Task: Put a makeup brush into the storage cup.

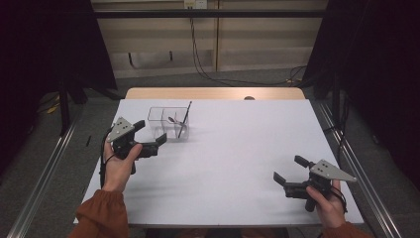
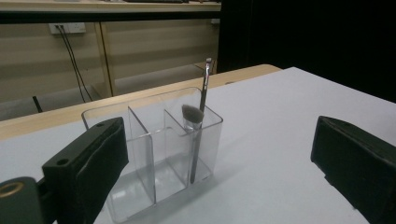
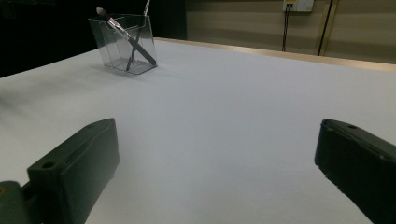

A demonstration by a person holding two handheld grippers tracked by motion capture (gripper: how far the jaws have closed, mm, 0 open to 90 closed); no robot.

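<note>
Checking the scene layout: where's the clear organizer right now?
In the high view the clear organizer stands on the far left part of the white table, just beyond the open left gripper, with two makeup brushes in its right-hand compartment.

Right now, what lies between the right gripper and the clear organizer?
Nothing: in the right gripper view, bare white table runs from the open right gripper to the clear organizer.
</note>
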